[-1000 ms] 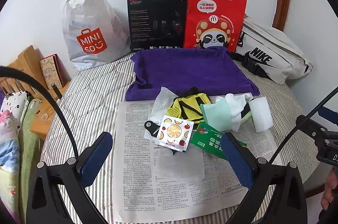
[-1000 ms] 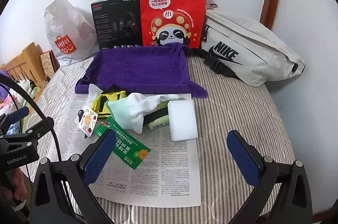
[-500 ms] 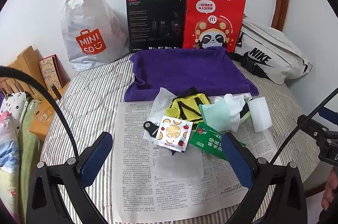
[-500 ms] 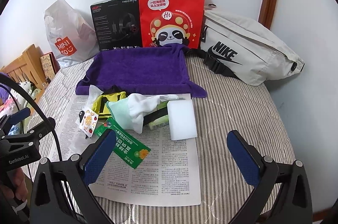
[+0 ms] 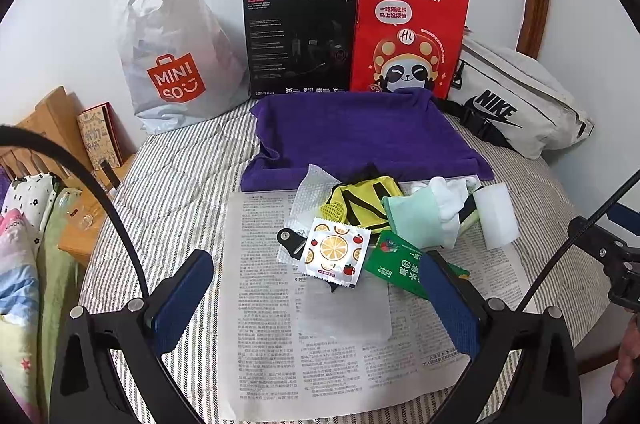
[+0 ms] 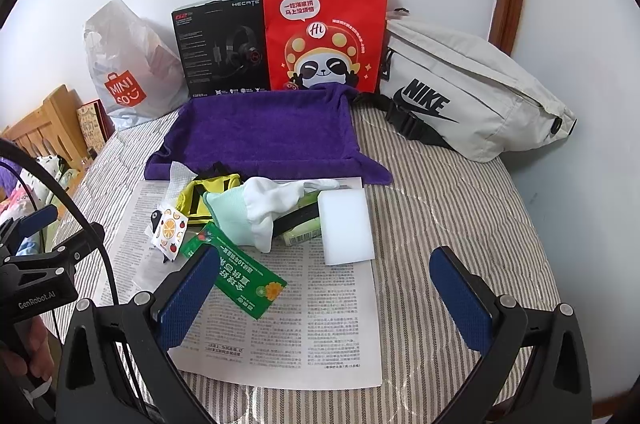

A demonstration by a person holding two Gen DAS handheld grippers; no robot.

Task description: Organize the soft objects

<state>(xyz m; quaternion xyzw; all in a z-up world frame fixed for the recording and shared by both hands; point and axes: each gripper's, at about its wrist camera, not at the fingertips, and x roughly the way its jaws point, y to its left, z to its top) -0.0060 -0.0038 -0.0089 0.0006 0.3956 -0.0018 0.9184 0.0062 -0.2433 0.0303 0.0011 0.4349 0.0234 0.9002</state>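
Left wrist view shows a clear film sheet (image 5: 344, 308) on the newspaper (image 5: 280, 344); right view barely catches it but shows the white sponge (image 6: 346, 226) whole. Soft pile sits mid-bed, just in front of purple towel (image 6: 264, 132): yellow mesh item (image 5: 360, 204), mint cloth (image 5: 412, 220), white sock (image 6: 272, 208), maybe w/ a strap under. Left gripper (image 5: 316, 300) and right gripper (image 6: 324, 300): jaws wide apart, holding nothing.

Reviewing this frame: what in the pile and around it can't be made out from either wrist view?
- Black item: mostly under the fruit-print packet, left wrist view.
- Pale green packet: largely under the white sock, right wrist view.
- MINISO bag contents: hidden by its opaque plastic.
- Newspaper print: too small to read.
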